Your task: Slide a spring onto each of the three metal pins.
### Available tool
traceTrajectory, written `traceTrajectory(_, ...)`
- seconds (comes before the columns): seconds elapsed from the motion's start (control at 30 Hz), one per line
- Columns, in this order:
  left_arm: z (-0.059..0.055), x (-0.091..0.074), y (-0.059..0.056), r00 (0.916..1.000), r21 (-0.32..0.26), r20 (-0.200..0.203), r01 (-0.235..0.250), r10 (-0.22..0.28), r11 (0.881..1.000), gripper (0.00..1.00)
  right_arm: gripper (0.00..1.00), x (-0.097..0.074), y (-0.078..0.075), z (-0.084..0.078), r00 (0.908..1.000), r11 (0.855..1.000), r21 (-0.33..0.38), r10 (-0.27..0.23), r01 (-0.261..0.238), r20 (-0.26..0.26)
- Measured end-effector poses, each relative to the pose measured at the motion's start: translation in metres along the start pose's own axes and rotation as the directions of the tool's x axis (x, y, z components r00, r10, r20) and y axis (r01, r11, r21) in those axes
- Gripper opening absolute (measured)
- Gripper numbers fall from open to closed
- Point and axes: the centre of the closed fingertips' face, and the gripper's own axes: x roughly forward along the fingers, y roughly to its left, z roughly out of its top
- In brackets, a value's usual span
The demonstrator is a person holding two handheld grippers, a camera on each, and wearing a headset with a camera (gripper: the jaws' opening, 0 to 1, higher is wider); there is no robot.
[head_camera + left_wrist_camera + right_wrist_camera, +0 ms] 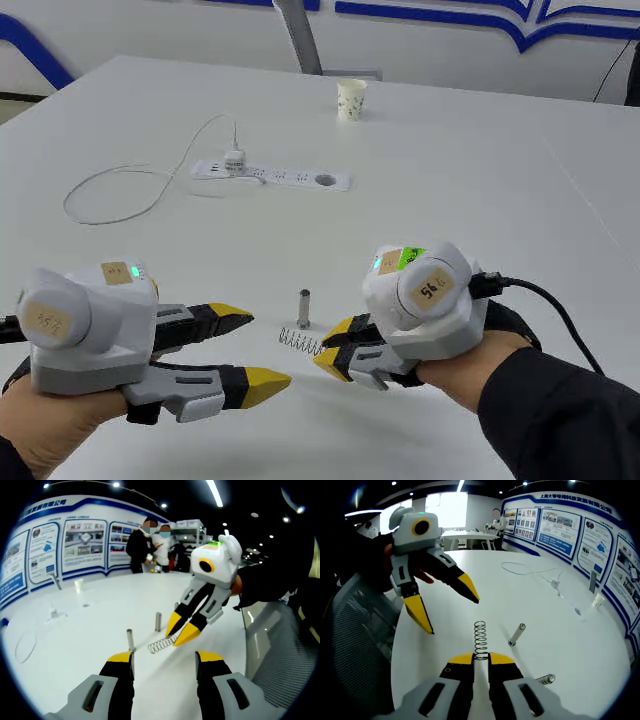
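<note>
A loose coil spring (pixel 299 342) lies nearly flat just above the white table (pixel 450 190). My right gripper (pixel 330 352) is shut on one end of the spring. In the right gripper view, the spring (pixel 480 637) sticks straight out from the closed yellow tips (pixel 481 658). A bare metal pin (pixel 303 308) stands upright just beyond the spring. It shows as the bare pin (pixel 516 635) and again as the bare pin (pixel 130 639). A second pin (pixel 158 621) wears a spring, as does the sprung pin (pixel 546 679). My left gripper (pixel 268 350) is open and holds nothing, left of the spring.
A paper cup (pixel 351 98) stands at the far side of the table. A white power strip (pixel 272 176) with a looping cable (pixel 120 190) lies at mid-left. A mesh chair (pixel 285 650) sits by the near edge. Two people (pixel 150 540) stand far behind.
</note>
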Motion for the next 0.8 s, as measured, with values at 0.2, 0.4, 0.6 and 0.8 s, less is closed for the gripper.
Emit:
traceTrajectory(0.2, 0.0, 0.002, -0.005, 0.9997, 0.013, -0.003, 0.025, -0.024, 1.0, 0.46, 0.11, -0.01, 0.011, 0.007, 0.998, 0.995, -0.086, 0.061, -0.059, 0.02)
traceTrajectory(0.4, 0.001, 0.003, -0.013, 0.998, 0.032, -0.002, 0.063, -0.063, 0.997, 0.37, 0.11, -0.016, 0.019, 0.009, 0.9944, 0.983, -0.153, 0.103, -0.098, 0.024)
traceTrajectory(0.6, 0.0, 0.004, -0.022, 0.9944, 0.049, -0.013, 0.105, -0.105, 0.993, 0.31, 0.11, -0.023, 0.026, 0.009, 0.9884, 0.964, -0.223, 0.151, -0.144, 0.016)
traceTrajectory(0.8, -0.001, 0.005, -0.031, 0.9907, 0.061, -0.023, 0.135, -0.134, 0.989, 0.25, 0.11, -0.026, 0.031, 0.009, 0.984, 0.952, -0.254, 0.178, -0.171, 0.005)
